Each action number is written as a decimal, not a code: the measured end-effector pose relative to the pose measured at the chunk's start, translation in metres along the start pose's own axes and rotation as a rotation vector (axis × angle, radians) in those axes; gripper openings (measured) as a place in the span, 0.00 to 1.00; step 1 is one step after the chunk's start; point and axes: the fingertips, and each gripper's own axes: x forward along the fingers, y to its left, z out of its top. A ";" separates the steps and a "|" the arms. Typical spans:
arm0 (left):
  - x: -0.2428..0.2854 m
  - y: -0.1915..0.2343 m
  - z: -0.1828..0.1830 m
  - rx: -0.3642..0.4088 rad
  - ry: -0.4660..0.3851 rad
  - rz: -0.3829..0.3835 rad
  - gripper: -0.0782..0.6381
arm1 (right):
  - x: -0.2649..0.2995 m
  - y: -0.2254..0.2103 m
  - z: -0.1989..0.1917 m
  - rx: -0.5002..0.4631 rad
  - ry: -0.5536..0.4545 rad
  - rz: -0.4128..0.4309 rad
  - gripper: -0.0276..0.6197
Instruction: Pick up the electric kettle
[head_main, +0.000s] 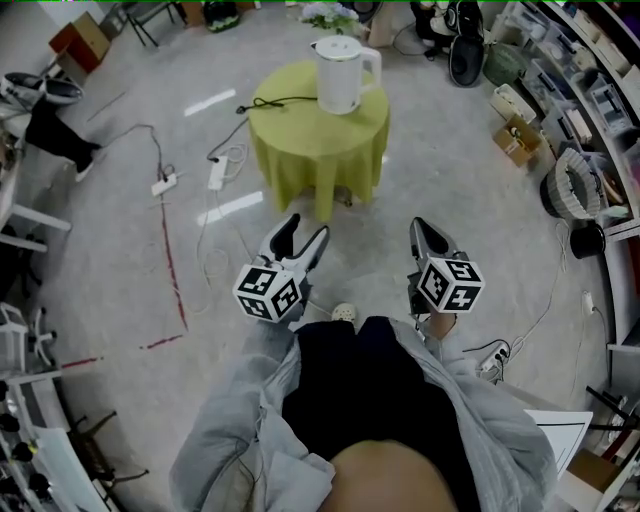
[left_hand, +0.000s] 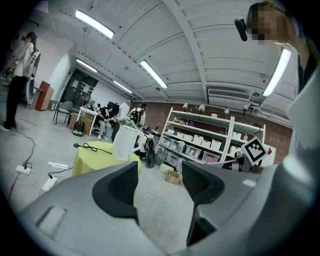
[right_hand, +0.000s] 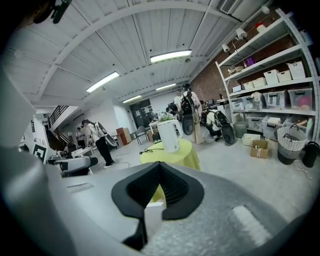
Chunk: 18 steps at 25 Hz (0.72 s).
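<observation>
**Approach phase: kettle not reached yet**

The white plastic electric kettle (head_main: 340, 75) stands upright on the round table with a yellow-green cloth (head_main: 300, 140), toward the table's far side. Its handle (head_main: 373, 62) is turned to the table's right. A black power cord (head_main: 272, 102) lies on the cloth left of the kettle, with its plug end near the table's left edge. It looks unplugged, so it should trail along on the lift.

Both tools are well short of the table and aimed at it, so this reads as walk-up, not grasp.

- **Left gripper** (head_main: 305, 228): jaws wide apart with nothing between them, probably pre-opened for the grab.
- **Right gripper** (head_main: 422, 228): jaw tips together, holding nothing. It is likely spare for now.

The handle sits on the right gripper's side, so the open left one would have to reach across the table or take the body.
</observation>
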 end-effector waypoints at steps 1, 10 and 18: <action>0.000 0.001 -0.004 -0.009 0.006 0.000 0.49 | 0.001 0.001 -0.005 -0.003 0.014 -0.002 0.05; 0.002 -0.004 -0.031 -0.082 0.062 -0.010 0.49 | -0.002 -0.015 -0.029 0.030 0.087 -0.030 0.05; 0.040 0.021 -0.018 -0.070 0.052 0.044 0.49 | 0.049 -0.029 -0.011 0.018 0.105 0.032 0.05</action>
